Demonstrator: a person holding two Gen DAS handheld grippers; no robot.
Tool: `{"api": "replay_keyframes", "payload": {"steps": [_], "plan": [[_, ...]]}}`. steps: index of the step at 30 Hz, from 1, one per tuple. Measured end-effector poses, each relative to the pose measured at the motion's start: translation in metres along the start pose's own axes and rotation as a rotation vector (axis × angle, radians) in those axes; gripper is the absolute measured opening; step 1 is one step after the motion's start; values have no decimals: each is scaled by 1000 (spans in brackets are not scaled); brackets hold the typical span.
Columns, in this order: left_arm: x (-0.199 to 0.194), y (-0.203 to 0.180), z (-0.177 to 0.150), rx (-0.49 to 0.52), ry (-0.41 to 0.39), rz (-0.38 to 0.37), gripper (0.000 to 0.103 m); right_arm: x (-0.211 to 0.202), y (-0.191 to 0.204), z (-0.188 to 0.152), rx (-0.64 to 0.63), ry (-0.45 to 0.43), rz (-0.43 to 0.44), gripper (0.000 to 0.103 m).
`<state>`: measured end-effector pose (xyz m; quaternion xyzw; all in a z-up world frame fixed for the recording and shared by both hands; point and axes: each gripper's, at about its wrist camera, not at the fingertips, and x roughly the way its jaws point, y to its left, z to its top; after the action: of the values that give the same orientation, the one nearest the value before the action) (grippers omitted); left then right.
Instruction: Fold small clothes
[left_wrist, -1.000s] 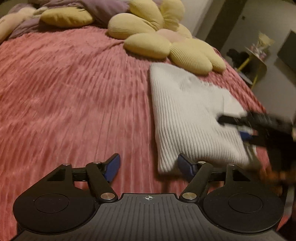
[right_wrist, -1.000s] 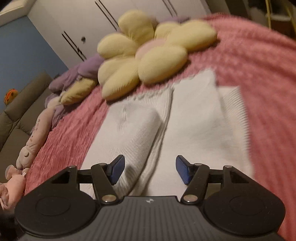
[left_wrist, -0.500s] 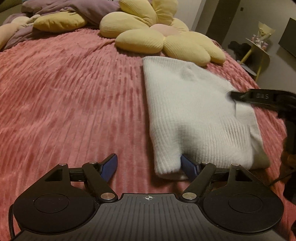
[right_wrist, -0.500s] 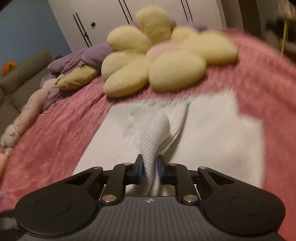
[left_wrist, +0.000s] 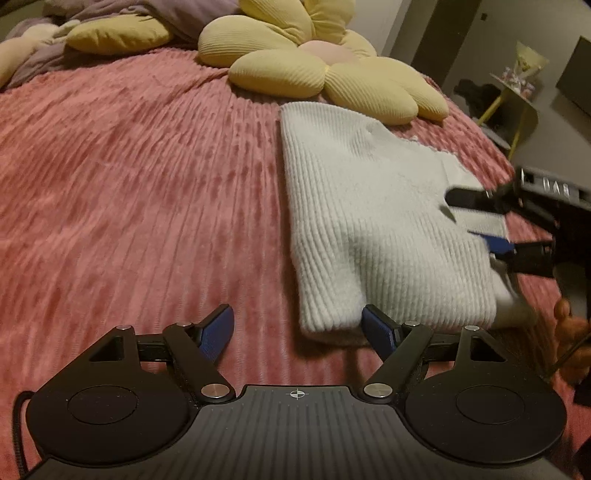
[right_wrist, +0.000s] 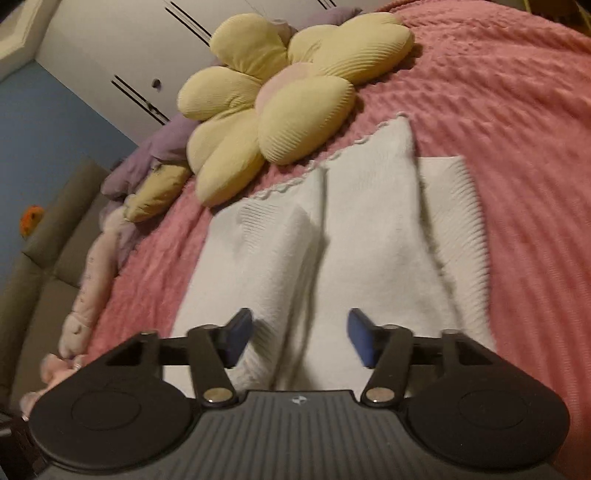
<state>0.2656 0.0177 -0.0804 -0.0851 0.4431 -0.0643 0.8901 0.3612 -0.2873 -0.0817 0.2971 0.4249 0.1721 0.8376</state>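
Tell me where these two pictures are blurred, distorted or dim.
Left wrist view: dim warm light, the right gripper smeared by motion, the pink bedspread bowed by the fisheye. Right wrist view: the white knitted garment and flower cushion soft with motion blur, the horizon tilted, the gripper body sharp.

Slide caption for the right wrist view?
Right gripper, jaws open, over a folded white knit top on a pink bedspread.
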Motion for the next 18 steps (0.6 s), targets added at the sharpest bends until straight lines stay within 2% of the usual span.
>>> {"api": "replay_keyframes", "payload": {"steps": [3, 7, 8, 9, 11, 12, 14, 15, 18], "plan": [[-3, 2, 0, 4, -7, 0, 83, 11, 5, 3, 14, 19, 37, 65], [0, 2, -2, 1, -4, 1, 85, 30, 18, 2, -17, 75, 37, 63], [0, 2, -2, 1, -4, 3, 85, 34, 18, 0, -11, 79, 42, 56], [-1, 1, -2, 2, -4, 5, 87, 37, 19, 1, -14, 81, 45, 41], [-2, 1, 0, 3, -1, 7, 89, 39, 24, 1, -40, 87, 41, 27], [-3, 1, 0, 2, 0, 3, 91, 37, 30, 1, -80, 78, 26, 24], [-7, 0, 2, -5, -5, -23, 93, 25, 50, 0, -249, 15, -61, 21], [-9, -2, 3, -7, -9, -41, 94, 16, 63, -2, -368, -43, -132, 21], [-8, -11, 5, 2, -13, -59, 94, -8, 79, -8, -587, -174, -286, 22]]}}
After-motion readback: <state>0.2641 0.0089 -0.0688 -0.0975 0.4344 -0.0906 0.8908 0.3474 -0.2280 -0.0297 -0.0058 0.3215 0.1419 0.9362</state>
